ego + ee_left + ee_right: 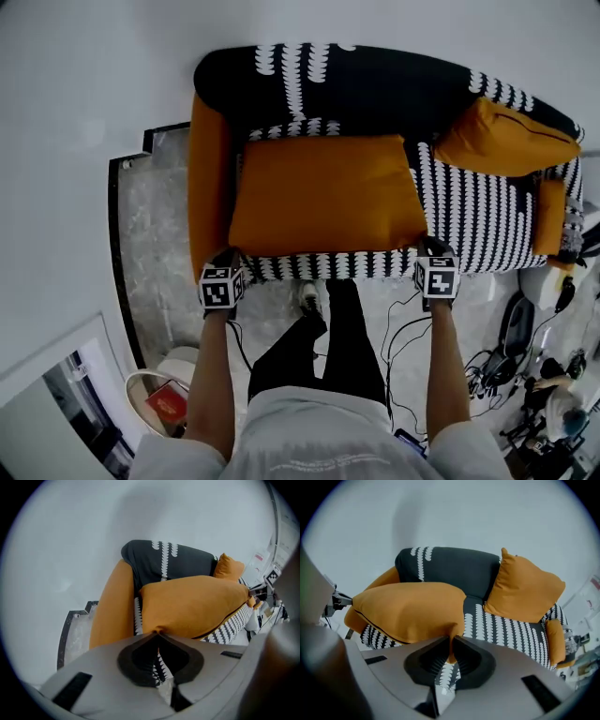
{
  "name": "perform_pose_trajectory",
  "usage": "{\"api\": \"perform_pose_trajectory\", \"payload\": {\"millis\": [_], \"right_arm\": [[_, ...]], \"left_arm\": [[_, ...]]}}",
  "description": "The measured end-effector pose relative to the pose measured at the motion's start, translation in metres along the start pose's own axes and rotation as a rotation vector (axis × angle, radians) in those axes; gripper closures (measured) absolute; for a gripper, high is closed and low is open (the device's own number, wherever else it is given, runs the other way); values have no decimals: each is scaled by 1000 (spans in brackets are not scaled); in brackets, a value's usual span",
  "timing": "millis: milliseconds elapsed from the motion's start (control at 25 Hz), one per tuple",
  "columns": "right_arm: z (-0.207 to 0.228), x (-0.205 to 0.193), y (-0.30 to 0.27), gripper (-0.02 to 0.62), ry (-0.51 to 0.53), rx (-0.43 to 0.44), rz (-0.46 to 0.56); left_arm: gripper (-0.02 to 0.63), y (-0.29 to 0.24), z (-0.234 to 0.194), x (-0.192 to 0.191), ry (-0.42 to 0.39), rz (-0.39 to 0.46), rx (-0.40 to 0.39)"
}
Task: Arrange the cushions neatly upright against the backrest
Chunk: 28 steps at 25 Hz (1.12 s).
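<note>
Though the head view hides it, jaws pinch cushion (412, 609) corners.

Black-and-white sofa (478, 217), orange cushion (506, 141) propped in its right corner

We see soft, even, rather dim light, with no clear source and no glare. Shadows are faint: only a weak grey patch on the wall (408, 513) far beyond the right gripper (451, 638). Both gripper views bend strongly toward a black rim. The body of the left gripper (157, 632) is blurred nearest the lens; the orange cushion (192, 604) just beyond its jaws is sharper.
</note>
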State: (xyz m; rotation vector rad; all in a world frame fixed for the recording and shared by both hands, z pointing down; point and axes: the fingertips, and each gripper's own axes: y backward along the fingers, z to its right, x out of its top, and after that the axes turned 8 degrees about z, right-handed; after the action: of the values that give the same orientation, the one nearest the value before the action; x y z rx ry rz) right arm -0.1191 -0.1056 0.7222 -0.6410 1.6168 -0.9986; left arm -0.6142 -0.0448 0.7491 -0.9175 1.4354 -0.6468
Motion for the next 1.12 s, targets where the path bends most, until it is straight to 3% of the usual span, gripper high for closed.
{"api": "perform_pose_trajectory", "payload": {"millis": [440,800,1120], "right_arm": [[32,145,-24,555,60,31,54],[59,232,-61,555,32,44,107],[80,310,-98,554,26,15,182]], "left_arm": [[584,-4,-18,155,10,128,60],[584,-30,-31,256,19,222,94],[584,-63,-55,346,66,322,195]]}}
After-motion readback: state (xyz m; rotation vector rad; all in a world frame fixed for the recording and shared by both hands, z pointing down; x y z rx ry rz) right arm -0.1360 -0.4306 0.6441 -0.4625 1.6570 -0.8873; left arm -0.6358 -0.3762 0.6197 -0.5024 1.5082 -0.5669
